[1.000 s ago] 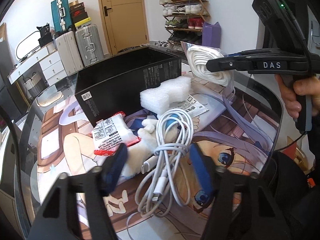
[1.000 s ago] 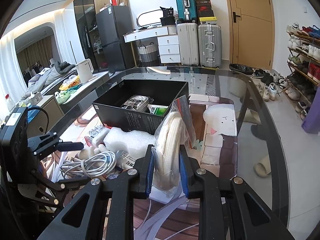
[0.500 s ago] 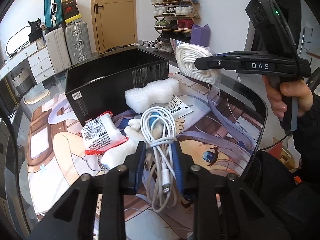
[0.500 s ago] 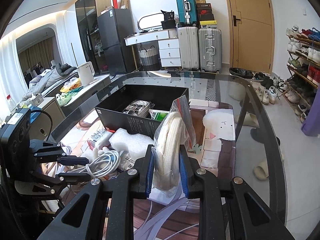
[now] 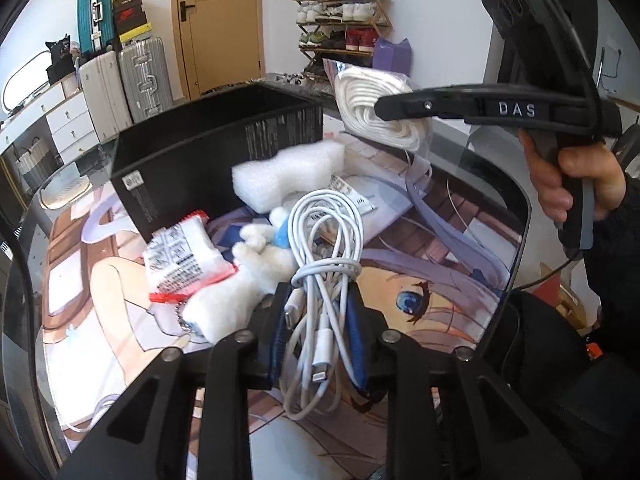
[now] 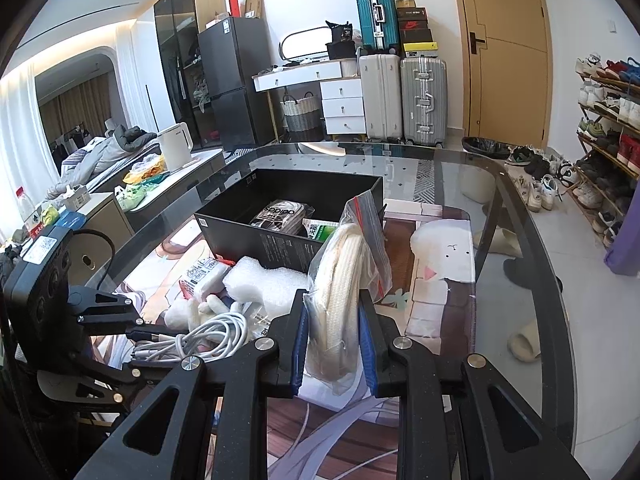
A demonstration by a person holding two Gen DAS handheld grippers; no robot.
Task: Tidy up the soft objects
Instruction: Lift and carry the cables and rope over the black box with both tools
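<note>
My left gripper (image 5: 320, 334) is shut on a coiled white charging cable (image 5: 326, 248) and holds it just above the printed mat (image 5: 440, 280). My right gripper (image 6: 334, 344) is shut on a clear zip bag of white rope (image 6: 344, 280), held in the air to the right of the black box (image 6: 256, 236); the bag also shows in the left wrist view (image 5: 380, 108). The box (image 5: 192, 160) holds a black-and-white packet (image 6: 280, 216) and a green packet (image 6: 318, 230). A white foam block (image 5: 288, 172), a white plush toy (image 5: 240, 284) and a red-edged sachet (image 5: 184, 256) lie beside the box.
The glass table's curved edge (image 6: 532, 240) runs to the right, with slippers on the floor beyond. A paper label (image 5: 352, 196) lies under the foam. Suitcases (image 6: 404, 96) and a shoe rack (image 6: 612, 120) stand further off.
My left gripper has closed on the white cable and lifted it slightly. My right gripper has kept hold of the rope bag and barely moved.
</note>
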